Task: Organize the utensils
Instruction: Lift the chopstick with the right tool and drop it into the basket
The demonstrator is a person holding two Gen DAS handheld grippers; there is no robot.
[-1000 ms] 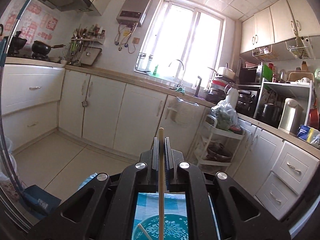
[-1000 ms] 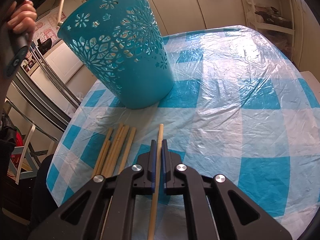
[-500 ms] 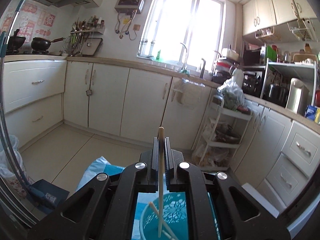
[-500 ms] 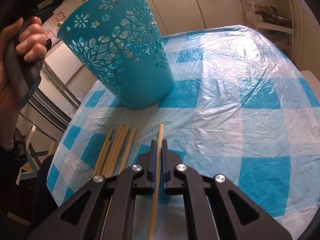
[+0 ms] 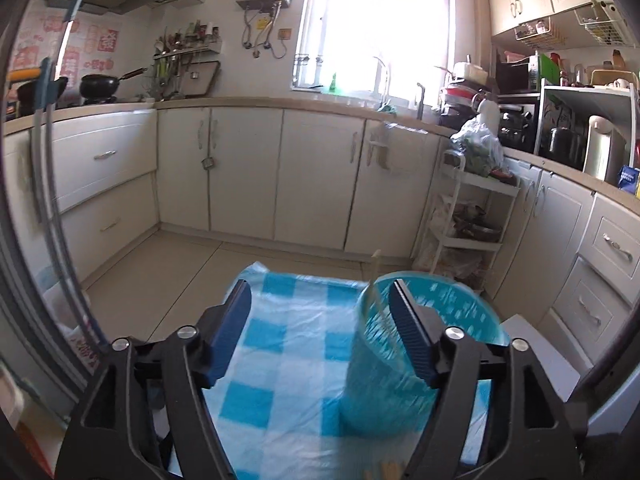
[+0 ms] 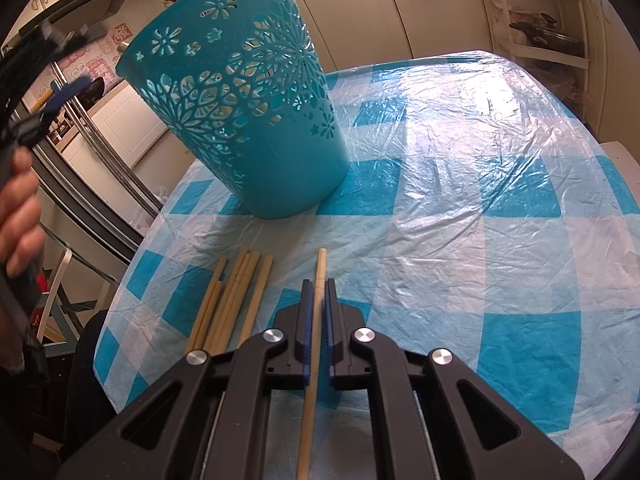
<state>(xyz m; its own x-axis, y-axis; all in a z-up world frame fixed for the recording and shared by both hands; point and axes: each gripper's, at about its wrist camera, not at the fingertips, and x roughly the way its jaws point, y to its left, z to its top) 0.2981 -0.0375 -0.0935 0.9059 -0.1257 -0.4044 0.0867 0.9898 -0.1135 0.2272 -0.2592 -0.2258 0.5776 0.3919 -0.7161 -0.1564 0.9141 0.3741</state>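
The left gripper (image 5: 320, 332) is opening with nothing between its jaws; a chopstick (image 5: 378, 292) leans inside the teal basket (image 6: 248, 120) at one o'clock, where utensils collect. The right gripper (image 6: 316, 312) is clamped on the next chopstick (image 6: 318, 300); the spare chopsticks (image 6: 232, 296) lie at ten o'clock on the worktop (image 6: 460, 200).

The perforated teal plastic basket (image 5: 420, 360) and the pale wooden chopstick (image 5: 380, 304) standing in it are motion-blurred, the basket's right side hidden behind a black gripper finger (image 5: 416, 344), while the person's hand (image 6: 18, 224) is cut off at the frame edge.
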